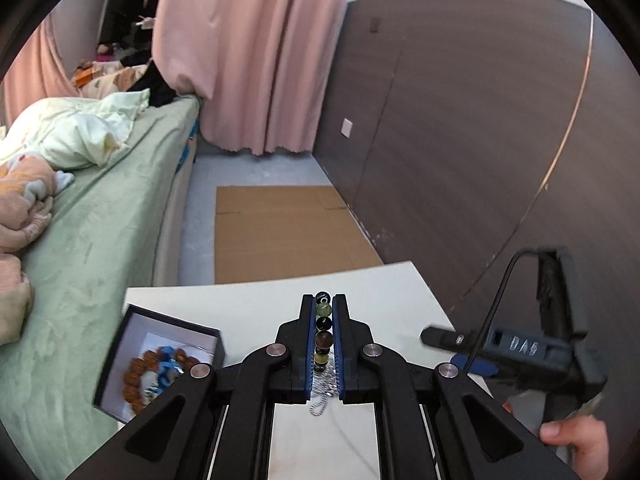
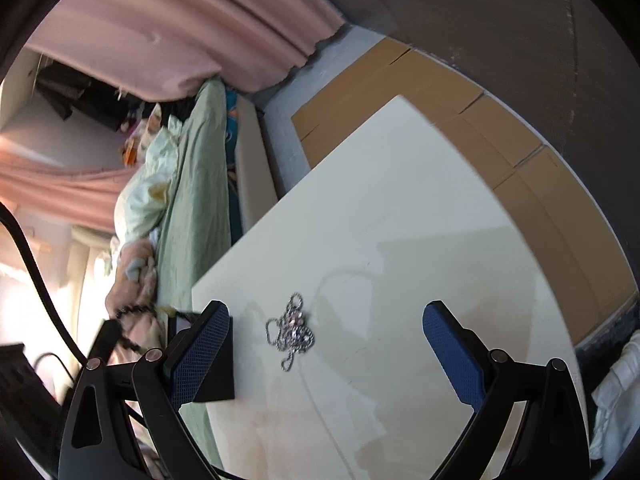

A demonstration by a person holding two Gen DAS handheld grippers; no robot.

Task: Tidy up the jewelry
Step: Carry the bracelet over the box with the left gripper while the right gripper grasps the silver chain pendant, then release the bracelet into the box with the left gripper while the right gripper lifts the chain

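A: The left gripper [image 1: 324,320] pinches the beaded bracelet [image 1: 323,332] above the white table [image 1: 400,292], near the black jewelry box [image 1: 160,364].

B: Beads could roll out (narrow pinch). The right gripper [image 2: 326,356] gapes over the silver chain [image 2: 294,330].

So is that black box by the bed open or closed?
Open. The black box has no lid on, and a brown bead bracelet and something blue lie inside it.
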